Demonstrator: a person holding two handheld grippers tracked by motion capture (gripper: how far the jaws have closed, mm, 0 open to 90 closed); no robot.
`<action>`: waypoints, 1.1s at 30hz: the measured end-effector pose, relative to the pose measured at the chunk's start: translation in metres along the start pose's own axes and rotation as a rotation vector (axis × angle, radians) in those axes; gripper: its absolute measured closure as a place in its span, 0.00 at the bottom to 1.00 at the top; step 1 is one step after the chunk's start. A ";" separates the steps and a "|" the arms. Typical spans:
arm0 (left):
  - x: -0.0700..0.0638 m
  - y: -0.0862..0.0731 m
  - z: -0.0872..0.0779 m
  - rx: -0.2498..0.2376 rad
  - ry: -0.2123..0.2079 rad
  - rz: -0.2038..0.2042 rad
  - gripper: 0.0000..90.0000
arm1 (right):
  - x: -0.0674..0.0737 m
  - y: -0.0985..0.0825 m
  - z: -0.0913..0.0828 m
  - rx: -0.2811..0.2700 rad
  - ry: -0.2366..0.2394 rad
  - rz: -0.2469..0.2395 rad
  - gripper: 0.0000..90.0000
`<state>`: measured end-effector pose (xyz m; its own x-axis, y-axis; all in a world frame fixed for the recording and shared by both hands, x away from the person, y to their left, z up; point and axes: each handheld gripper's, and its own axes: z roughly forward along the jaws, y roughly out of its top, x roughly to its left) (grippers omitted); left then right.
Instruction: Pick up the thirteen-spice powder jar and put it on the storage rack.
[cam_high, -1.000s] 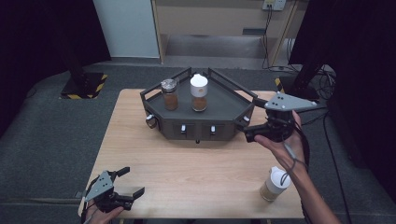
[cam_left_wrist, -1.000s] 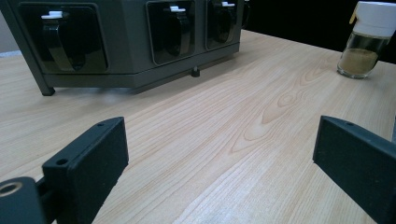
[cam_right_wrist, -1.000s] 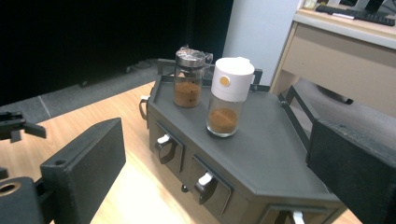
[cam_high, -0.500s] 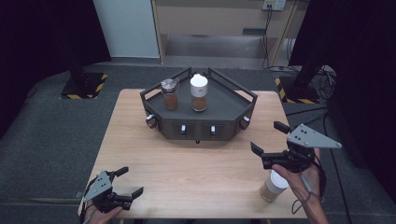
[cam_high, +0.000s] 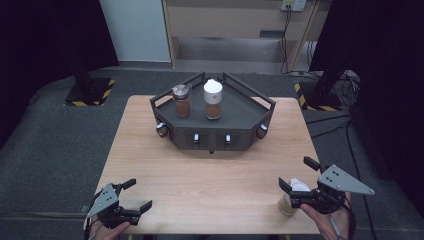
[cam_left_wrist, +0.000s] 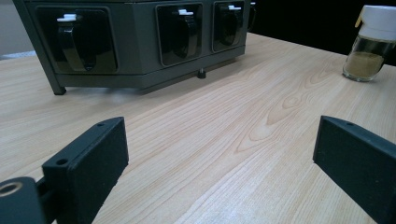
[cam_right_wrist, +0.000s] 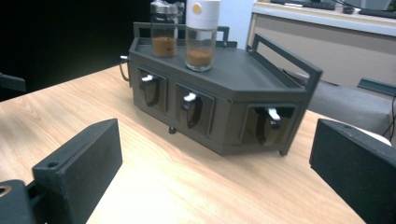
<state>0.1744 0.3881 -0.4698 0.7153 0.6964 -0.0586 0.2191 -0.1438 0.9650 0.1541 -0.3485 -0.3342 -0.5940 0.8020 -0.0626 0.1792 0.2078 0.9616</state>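
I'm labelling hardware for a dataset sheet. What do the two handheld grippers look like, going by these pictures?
Both are black. The left gripper and the right gripper each carry a grey three-cornered plate dotted with small holes on top. Each has two flat, blocky black jaws with a matte, rubbery-looking face and a small hole near the tip, clear in the gripper views. A dark cable trails along the right wrist.

This looks like a lab or test studio, not a home. A lone wooden table (cam_high: 210, 180) stands on grey carpet (cam_high: 45, 150), black curtains (cam_high: 40, 35) hang on both sides, and stand bases with yellow-black hazard tape (cam_high: 90, 92) sit on the floor. Cables (cam_high: 345, 80) run down to a wall socket (cam_high: 293, 5), and a plain beige cabinet (cam_high: 235, 20) lines the back wall.
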 end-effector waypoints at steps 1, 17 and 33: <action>0.000 0.000 0.000 -0.001 0.001 -0.001 0.02 | 0.000 -0.005 -0.002 -0.001 -0.003 0.004 0.02; 0.000 0.000 0.001 0.005 -0.001 -0.002 0.02 | 0.010 -0.059 -0.022 -0.044 -0.059 0.057 0.02; -0.001 0.001 0.000 0.005 0.000 0.003 0.02 | 0.011 -0.069 -0.028 -0.045 -0.089 0.065 0.02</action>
<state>0.1744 0.3874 -0.4693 0.7156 0.6963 -0.0557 0.2206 -0.1496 0.9638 0.1127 -0.3697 -0.3940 -0.5099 0.8600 -0.0208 0.1790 0.1297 0.9753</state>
